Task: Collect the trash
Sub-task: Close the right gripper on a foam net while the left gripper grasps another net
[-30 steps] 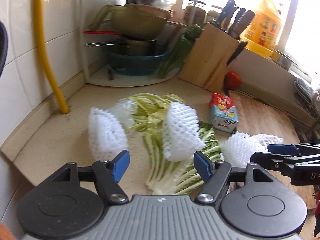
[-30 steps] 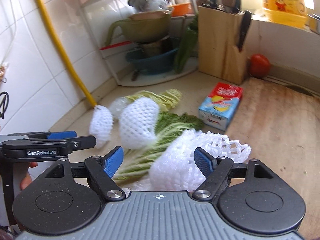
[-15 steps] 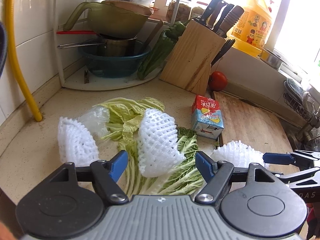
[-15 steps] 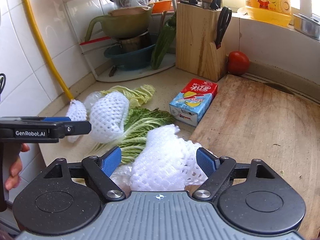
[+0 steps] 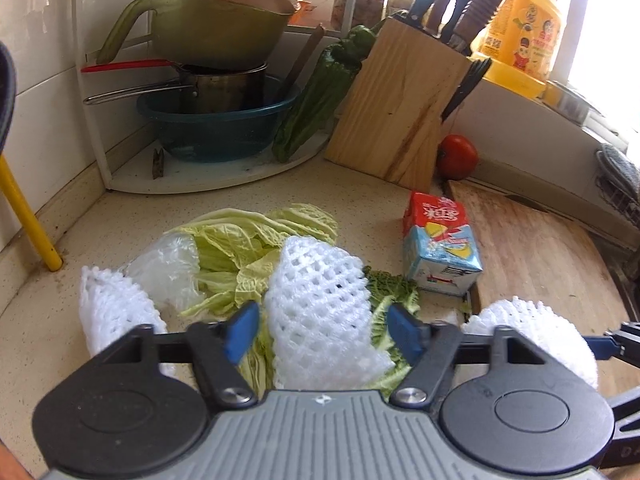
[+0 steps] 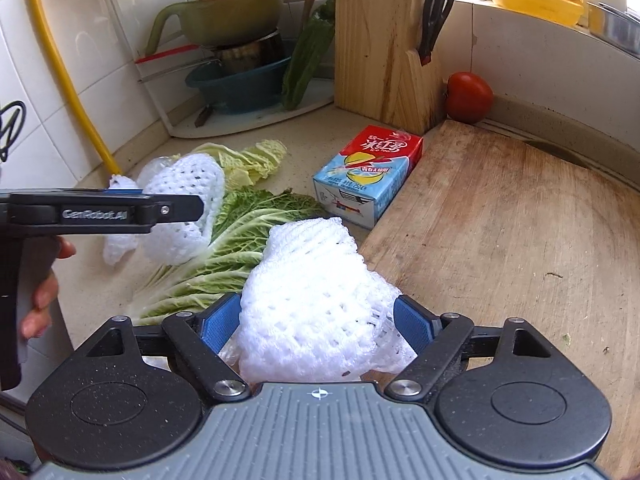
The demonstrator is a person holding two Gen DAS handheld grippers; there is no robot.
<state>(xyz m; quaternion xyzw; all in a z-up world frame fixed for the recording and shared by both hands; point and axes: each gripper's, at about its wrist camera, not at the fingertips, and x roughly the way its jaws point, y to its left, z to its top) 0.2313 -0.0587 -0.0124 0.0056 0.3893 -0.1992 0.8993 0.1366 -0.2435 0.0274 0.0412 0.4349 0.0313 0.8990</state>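
Three white foam nets lie on the counter among cabbage leaves. My left gripper has its jaws closing around the middle foam net; small gaps still show beside the blue pads. A second net and crumpled clear plastic lie to its left. My right gripper stands open astride the third foam net, which fills the gap between the pads without looking squeezed. A red and blue drink carton lies at the edge of the cutting board.
A wooden cutting board covers the right side. Behind stand a knife block, a tomato, a corner rack with stacked bowls and a pan and a yellow bottle. A yellow pipe runs down the left wall.
Both grippers have moved forward and down, so each foam net now sits between a pair of pads. The left jaws have narrowed.
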